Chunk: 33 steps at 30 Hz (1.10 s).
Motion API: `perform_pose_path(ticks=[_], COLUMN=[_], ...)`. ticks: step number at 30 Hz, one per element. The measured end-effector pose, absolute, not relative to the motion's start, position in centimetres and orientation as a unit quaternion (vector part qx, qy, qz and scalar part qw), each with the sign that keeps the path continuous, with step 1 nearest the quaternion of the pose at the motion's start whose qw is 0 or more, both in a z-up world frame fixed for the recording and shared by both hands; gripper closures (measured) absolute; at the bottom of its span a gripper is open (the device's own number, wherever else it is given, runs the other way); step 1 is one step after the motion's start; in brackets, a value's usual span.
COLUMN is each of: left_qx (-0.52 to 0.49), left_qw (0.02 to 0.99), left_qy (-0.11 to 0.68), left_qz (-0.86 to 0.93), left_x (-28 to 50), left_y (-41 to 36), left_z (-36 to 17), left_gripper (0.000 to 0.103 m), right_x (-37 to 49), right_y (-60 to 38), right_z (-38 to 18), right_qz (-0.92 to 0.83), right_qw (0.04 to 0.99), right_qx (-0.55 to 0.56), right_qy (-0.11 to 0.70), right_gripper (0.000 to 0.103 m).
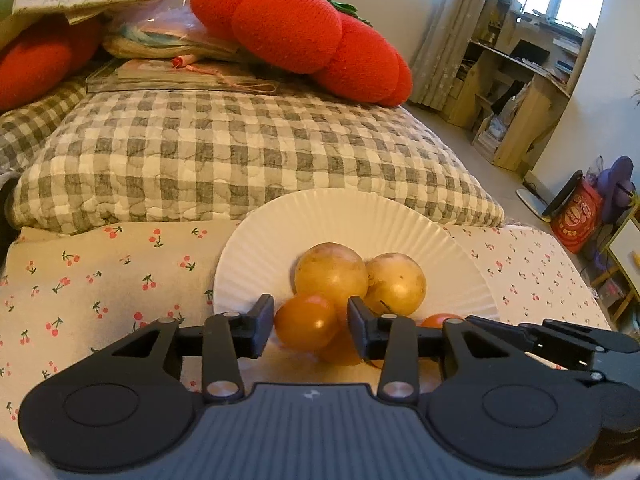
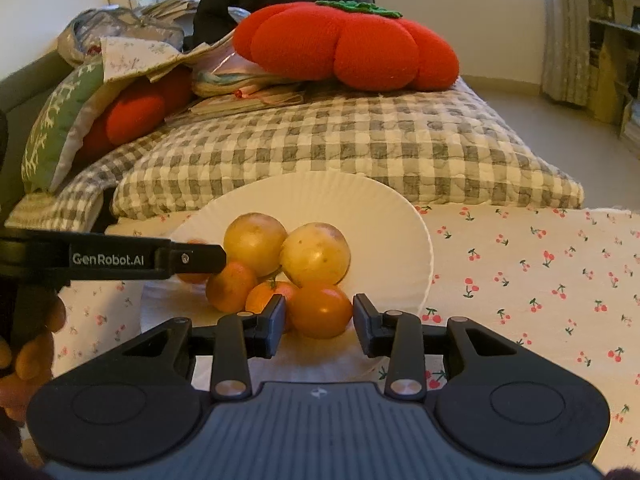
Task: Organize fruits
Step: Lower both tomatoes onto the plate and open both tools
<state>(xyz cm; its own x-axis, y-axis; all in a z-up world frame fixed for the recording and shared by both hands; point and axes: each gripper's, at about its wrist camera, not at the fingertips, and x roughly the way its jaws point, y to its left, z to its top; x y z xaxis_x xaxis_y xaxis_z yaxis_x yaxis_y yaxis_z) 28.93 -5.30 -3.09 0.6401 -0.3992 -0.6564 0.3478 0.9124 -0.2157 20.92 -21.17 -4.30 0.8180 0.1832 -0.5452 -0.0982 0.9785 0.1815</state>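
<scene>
While both grippers are crowding the paper plate (image 2: 412, 240), an orange cherry tomato (image 2: 320, 310) is sitting btwn the right gripper (image 2: 319, 322) fingers, jaws part-open w/ gaps either side. Left gripper (image 1: 311, 322) is bracketing another tomato (image 1: 306, 322), not clamped; neither tomato has a clear long axis.

- left gripper (image 1: 311, 326): jaws parted, level, low, pointing forward; no pad contact visible
- right gripper (image 2: 319, 322): jaws parted, level, same forward aim
- left gripper finger (image 2: 196, 258) crosses right wrist view from left edge
- grippers close together, side by side
</scene>
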Motion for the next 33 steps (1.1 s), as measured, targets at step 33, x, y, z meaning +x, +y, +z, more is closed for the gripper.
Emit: perform_pose_path(ticks=[33], left_qx=[-0.054], left_qw=[0.917], left_qy=[0.376], left_qz=[-0.123], left_x=[21.2], left_y=[-1.5], left_z=[0.8], left_gripper=[0.029], right_x=[17.0], right_y=[-21.1], right_z=[0.0], right_qz=[0.043], right_qw=[0.946], right_qx=[0.133], right_qy=[0.292], right_gripper=[0.047])
